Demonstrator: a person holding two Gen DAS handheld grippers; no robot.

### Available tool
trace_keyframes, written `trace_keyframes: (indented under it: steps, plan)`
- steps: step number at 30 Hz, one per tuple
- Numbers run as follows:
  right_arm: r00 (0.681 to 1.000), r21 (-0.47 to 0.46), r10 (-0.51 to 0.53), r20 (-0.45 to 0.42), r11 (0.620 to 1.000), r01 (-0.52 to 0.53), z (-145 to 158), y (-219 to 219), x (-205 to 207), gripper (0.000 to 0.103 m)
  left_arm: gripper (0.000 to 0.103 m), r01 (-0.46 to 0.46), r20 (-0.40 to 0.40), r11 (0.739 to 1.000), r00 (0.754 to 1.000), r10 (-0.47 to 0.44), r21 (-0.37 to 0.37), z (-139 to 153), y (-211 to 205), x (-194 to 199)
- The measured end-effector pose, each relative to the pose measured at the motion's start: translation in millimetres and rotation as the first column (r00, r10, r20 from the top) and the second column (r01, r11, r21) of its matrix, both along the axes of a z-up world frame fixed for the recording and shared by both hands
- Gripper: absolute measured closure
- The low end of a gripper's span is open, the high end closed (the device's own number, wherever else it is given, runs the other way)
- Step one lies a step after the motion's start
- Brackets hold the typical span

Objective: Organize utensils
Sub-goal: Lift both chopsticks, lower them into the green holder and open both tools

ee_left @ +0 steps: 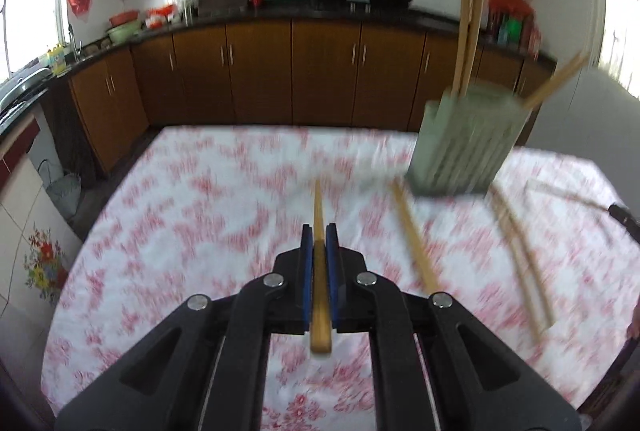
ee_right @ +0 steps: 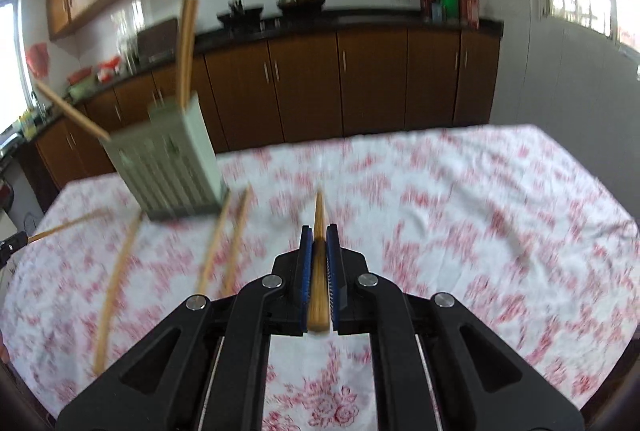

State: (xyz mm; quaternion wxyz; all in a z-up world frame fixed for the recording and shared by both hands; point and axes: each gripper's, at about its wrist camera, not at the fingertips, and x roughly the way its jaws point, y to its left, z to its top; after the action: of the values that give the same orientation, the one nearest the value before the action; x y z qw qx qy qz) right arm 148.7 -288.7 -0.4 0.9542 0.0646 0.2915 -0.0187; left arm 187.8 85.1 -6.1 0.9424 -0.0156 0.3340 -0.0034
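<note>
My left gripper [ee_left: 319, 231] is shut on a wooden chopstick [ee_left: 319, 207] that points forward over the table. My right gripper [ee_right: 319, 231] is shut on another wooden chopstick [ee_right: 319, 211]. A pale green slatted utensil holder [ee_left: 464, 143] stands on the table to the right of the left gripper, with chopsticks [ee_left: 466, 35] upright in it and one leaning out. In the right wrist view the holder [ee_right: 172, 167] is to the left. Loose chopsticks [ee_left: 412, 235] lie on the cloth near it; they also show in the right wrist view [ee_right: 224, 239]. Both views are blurred.
The table carries a white cloth with a red flower pattern [ee_left: 200, 211]. Brown kitchen cabinets [ee_left: 260, 71] and a dark counter with pots run behind it. The other gripper's tip [ee_left: 624, 215] shows at the right edge, and at the left edge in the right wrist view [ee_right: 12, 245].
</note>
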Motion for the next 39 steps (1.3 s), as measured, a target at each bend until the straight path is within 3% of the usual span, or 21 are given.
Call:
trace_keyframes:
  steps: [4,10,16,21,28,35,39]
  plan:
    - [0.999,0.007,0.005,0.054,1.0,-0.006,19,0,0,0.095,0.095,0.012,0.061,0.999,0.998,-0.01,-0.041,32,0,1]
    - [0.996,0.022,0.019,0.091,1.0,-0.021,33,-1,6,0.095,0.095,0.05,0.099,0.998,0.994,-0.045,-0.043,57,-9,1]
    - [0.98,0.047,0.07,0.184,0.996,-0.079,71,10,5,0.095,0.095,0.128,0.169,0.991,0.978,-0.119,-0.042,94,-31,-8]
    - [0.946,0.061,0.12,0.302,0.988,-0.145,114,26,1,0.095,0.095,0.178,0.256,0.984,0.952,-0.165,-0.028,128,-55,-10]
    - [0.879,0.074,0.12,0.461,0.982,-0.173,157,49,14,0.095,0.095,0.167,0.388,0.984,0.912,-0.131,-0.06,171,-88,21]
    - [0.821,0.096,0.059,0.567,0.986,-0.137,169,59,50,0.095,0.095,0.114,0.492,0.987,0.869,-0.045,-0.111,193,-103,60]
    - [0.8,0.091,0.03,0.599,0.99,-0.105,159,69,68,0.095,0.095,0.102,0.536,0.987,0.844,-0.022,-0.121,192,-110,81]
